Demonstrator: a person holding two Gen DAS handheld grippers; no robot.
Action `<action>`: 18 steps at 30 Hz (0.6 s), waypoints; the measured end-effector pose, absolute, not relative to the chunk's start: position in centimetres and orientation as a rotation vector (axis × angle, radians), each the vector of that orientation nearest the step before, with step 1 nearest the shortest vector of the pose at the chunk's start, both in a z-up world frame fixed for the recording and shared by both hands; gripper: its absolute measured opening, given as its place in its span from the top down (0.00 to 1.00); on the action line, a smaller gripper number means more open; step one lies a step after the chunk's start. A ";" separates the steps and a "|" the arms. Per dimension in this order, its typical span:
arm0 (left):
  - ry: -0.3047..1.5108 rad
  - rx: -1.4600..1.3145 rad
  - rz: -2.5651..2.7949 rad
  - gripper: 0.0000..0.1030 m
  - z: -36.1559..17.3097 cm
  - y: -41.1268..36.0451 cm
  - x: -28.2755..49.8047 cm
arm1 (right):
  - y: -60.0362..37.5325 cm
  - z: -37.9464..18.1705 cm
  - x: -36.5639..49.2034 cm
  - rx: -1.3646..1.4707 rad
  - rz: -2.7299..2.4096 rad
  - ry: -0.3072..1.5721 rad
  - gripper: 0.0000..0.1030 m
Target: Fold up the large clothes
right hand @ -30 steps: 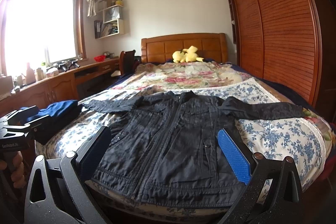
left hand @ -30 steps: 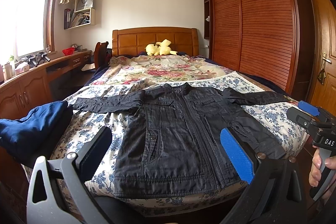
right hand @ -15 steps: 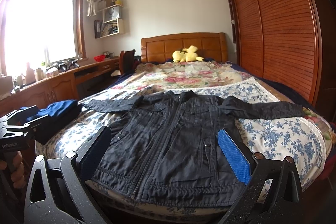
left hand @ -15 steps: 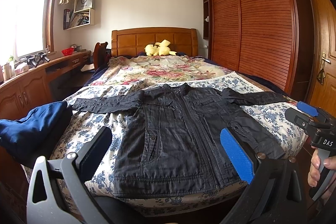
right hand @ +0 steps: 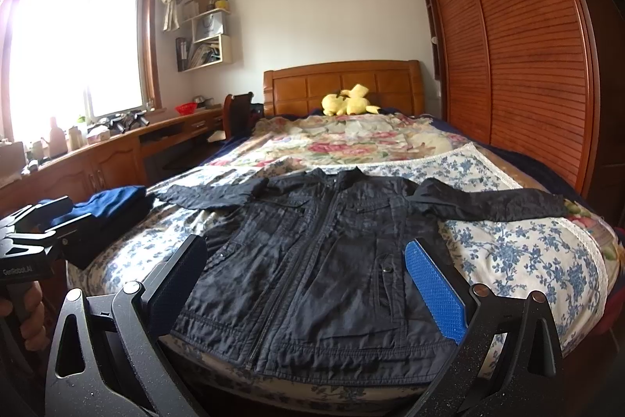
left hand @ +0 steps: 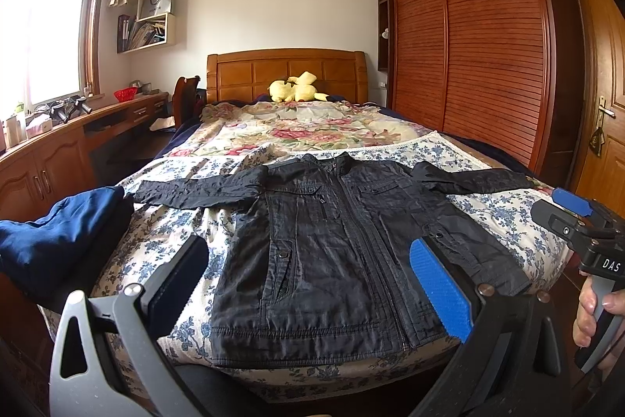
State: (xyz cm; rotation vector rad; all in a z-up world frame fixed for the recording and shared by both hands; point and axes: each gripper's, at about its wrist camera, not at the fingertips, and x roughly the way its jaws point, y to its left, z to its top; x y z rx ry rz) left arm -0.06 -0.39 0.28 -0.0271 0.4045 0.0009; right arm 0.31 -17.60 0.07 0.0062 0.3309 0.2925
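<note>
A black zip jacket (left hand: 336, 253) lies flat, front up, on the foot of the bed, both sleeves spread out sideways; it also shows in the right wrist view (right hand: 324, 268). My left gripper (left hand: 308, 284) is open and empty, hovering before the jacket's hem. My right gripper (right hand: 304, 284) is open and empty, also short of the hem. The right gripper's body (left hand: 586, 233) shows at the right edge of the left wrist view. The left gripper's body (right hand: 31, 241) shows at the left edge of the right wrist view.
The bed (left hand: 508, 217) has a blue-flowered cover and a floral quilt (left hand: 304, 131) behind. Folded navy clothes (left hand: 58, 241) lie at the left corner. A yellow plush (left hand: 297, 90) sits by the headboard. A wooden desk (left hand: 58, 151) runs left, a wardrobe (left hand: 488, 45) right.
Both grippers stay open and almost still. The left wrist view has shifted very slightly; the jacket has not moved.
</note>
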 end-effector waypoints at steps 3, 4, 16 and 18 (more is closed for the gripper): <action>0.421 -0.031 0.000 0.00 -0.5 -0.2 0.5 | -17.2 -0.5 0.2 0.000 0.291 0.333 0.00; 0.426 -0.032 -0.001 0.00 -0.6 0.0 0.6 | -17.0 -0.6 0.2 -0.004 0.291 0.334 0.00; 0.517 -0.049 0.042 0.00 -5.8 2.9 5.5 | -15.4 -3.6 6.3 -0.049 0.331 0.397 0.00; 0.532 -0.055 0.046 0.00 -6.7 3.6 6.4 | -14.6 -4.3 7.8 -0.060 0.350 0.413 0.00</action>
